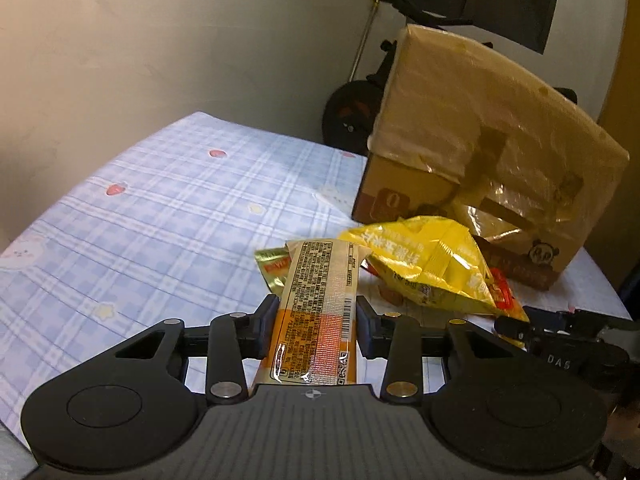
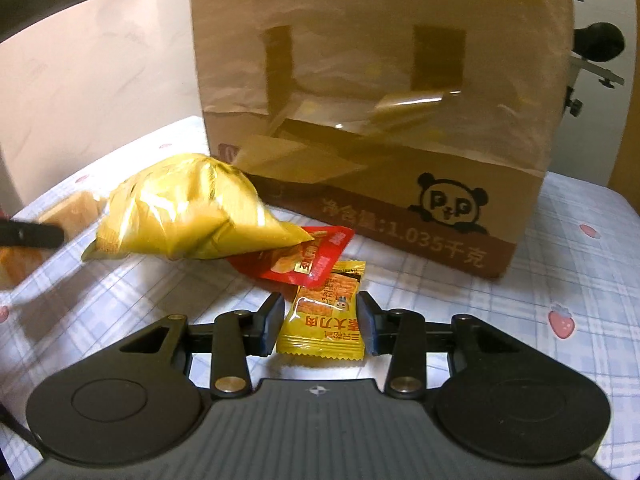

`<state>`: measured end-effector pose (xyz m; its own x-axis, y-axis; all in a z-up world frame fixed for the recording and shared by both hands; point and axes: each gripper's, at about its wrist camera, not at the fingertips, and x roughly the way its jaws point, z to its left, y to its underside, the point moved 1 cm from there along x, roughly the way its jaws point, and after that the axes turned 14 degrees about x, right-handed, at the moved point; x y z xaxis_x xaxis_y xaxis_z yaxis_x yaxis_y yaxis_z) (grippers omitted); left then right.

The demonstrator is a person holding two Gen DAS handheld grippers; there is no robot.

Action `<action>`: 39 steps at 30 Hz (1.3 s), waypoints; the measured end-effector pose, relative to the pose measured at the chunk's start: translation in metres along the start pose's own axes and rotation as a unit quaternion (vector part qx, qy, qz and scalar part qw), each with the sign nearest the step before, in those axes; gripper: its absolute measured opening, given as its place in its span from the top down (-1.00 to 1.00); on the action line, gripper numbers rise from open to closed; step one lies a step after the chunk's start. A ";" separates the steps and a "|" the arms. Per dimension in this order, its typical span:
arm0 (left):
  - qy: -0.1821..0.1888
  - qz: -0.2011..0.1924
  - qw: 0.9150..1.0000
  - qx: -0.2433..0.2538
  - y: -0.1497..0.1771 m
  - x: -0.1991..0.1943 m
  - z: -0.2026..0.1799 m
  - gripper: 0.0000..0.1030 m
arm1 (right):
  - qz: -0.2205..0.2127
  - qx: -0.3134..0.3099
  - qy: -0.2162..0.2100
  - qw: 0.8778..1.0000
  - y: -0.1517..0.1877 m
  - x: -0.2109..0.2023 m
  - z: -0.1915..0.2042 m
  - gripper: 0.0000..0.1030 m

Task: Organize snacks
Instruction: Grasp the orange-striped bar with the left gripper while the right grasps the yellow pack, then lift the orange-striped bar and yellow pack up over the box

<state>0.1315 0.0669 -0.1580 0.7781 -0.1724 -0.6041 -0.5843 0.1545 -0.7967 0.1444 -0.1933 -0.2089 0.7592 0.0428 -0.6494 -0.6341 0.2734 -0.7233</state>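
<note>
Left gripper clenched on long orange-and-cream snack bar wrapper, lifted above blue checked bench.

Right gripper spread, straddling small yellow snack sachet flat on bench; no grasp yet.

Beyond: red flat packet, puffy yellow foil bag loose on bench.

Farthest: taped brown cardboard box with panda print, whether anything is inside cannot be told.

Judgement: early; every visible snack still outside box.

Dim warm indoor light, glare on the box tape, fisheye-bent edges, dark vignetted corners
</note>
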 end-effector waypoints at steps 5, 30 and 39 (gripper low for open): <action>0.000 -0.011 1.000 0.000 -0.004 -0.007 0.000 0.19 | -0.005 0.001 0.001 1.000 0.000 0.004 0.000 0.18; 0.033 -0.042 0.998 0.025 -0.045 -0.013 -0.011 0.19 | -0.067 0.069 0.026 0.995 -0.011 -0.055 -0.026 0.19; 0.057 -0.115 0.990 0.057 -0.105 -0.031 -0.022 0.19 | -0.156 0.057 0.002 0.986 -0.052 -0.104 -0.016 0.19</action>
<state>0.1640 0.0347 -0.0558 0.8524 -0.3245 -0.4100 -0.3593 0.2063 -0.9101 0.0960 -0.2269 -0.1077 0.9143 -0.0637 -0.4001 -0.3485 0.3798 -0.8569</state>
